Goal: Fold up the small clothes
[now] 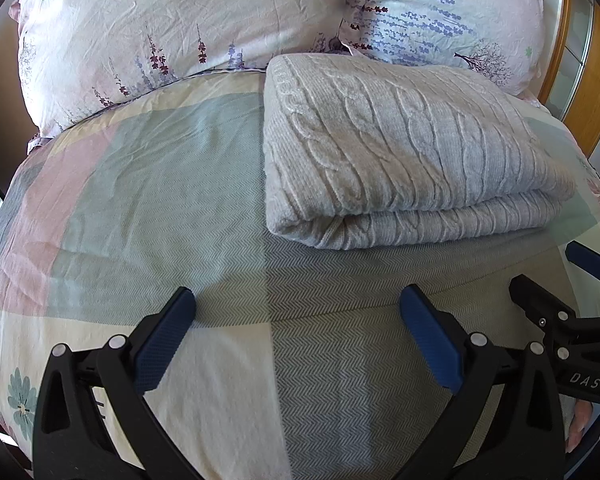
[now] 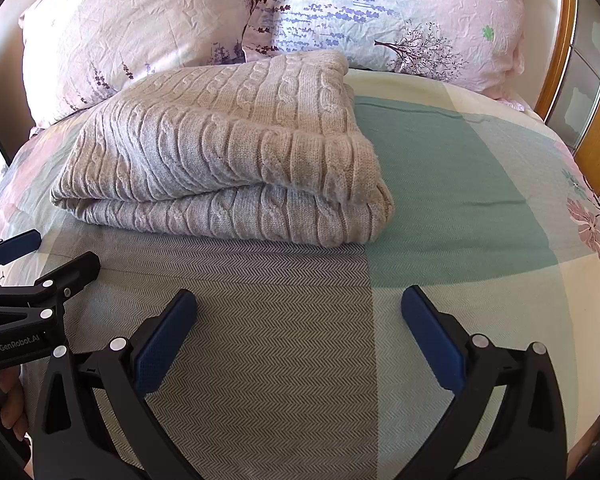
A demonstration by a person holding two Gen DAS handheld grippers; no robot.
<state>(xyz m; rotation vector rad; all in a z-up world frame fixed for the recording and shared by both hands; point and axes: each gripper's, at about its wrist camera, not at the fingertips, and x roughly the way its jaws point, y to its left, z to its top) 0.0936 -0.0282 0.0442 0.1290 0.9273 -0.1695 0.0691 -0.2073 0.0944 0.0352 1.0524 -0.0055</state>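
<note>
A beige cable-knit sweater (image 1: pixel 400 148) lies folded in a thick stack on the bed, ahead and right in the left wrist view, ahead and left in the right wrist view (image 2: pixel 228 148). My left gripper (image 1: pixel 298 300) is open and empty, a short way in front of the sweater's near edge. My right gripper (image 2: pixel 298 300) is open and empty, also in front of the sweater. The right gripper shows at the right edge of the left wrist view (image 1: pixel 556 276); the left gripper shows at the left edge of the right wrist view (image 2: pixel 56 250).
The bed cover (image 1: pixel 160 184) has green, pink, cream and grey herringbone blocks. Two floral pillows (image 1: pixel 160 28) (image 2: pixel 400 12) lean at the head of the bed behind the sweater. A wooden bed frame (image 2: pixel 596 128) stands at the right.
</note>
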